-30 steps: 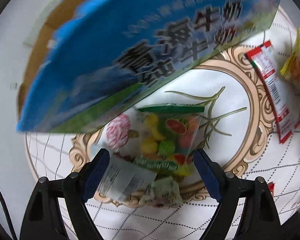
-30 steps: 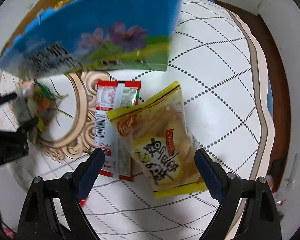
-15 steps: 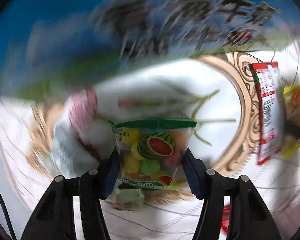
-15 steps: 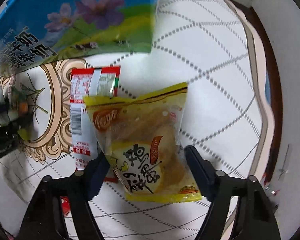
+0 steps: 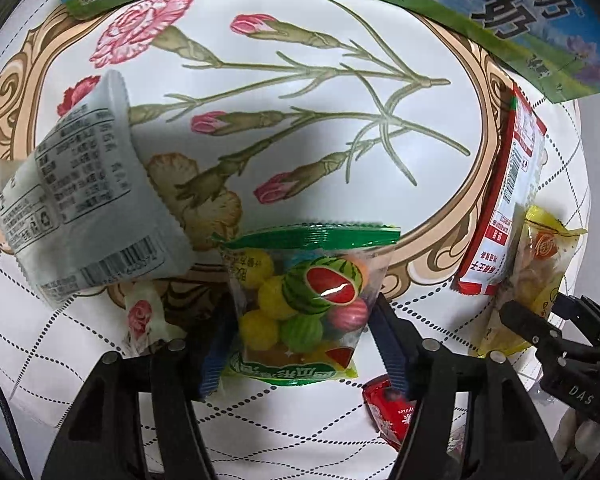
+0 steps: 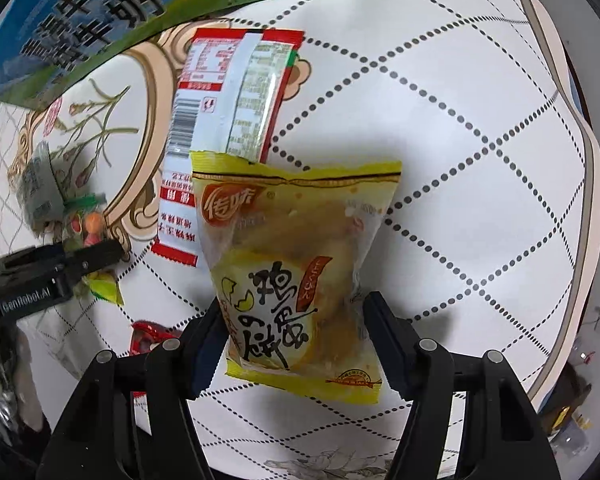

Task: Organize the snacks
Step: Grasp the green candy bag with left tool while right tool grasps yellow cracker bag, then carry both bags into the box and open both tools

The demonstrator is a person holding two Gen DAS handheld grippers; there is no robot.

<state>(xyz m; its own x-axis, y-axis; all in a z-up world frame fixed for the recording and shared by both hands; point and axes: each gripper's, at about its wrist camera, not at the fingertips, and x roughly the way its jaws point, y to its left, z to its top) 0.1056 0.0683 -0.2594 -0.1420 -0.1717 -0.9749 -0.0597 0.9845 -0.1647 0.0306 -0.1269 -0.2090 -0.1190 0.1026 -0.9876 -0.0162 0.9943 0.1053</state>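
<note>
A clear bag of fruit-shaped candies (image 5: 312,264) with a green top seal lies on the flowered tablecloth. My left gripper (image 5: 300,312) points down over it with both blue pads against the bag's sides, and its jaws are opening. A yellow pastry bag (image 6: 292,240) sits between the fingers of my right gripper (image 6: 292,308). Those jaws are closing and the pads press its lower edges. The yellow bag overlaps a red and white packet (image 6: 228,92). The right gripper also shows in the left wrist view, at the right edge.
A blue and green milk carton box (image 5: 500,8) stands at the back. A grey-white packet (image 5: 80,200) lies left of the candy bag, with a small rose-print wrapper (image 5: 140,316) below it. A small red wrapper (image 6: 148,336) lies between the grippers. The table edge (image 6: 588,184) curves at the right.
Both grippers have come down over their bags and their jaws have narrowed around them. The left view has rolled, and the box has slid to the top edge.
</note>
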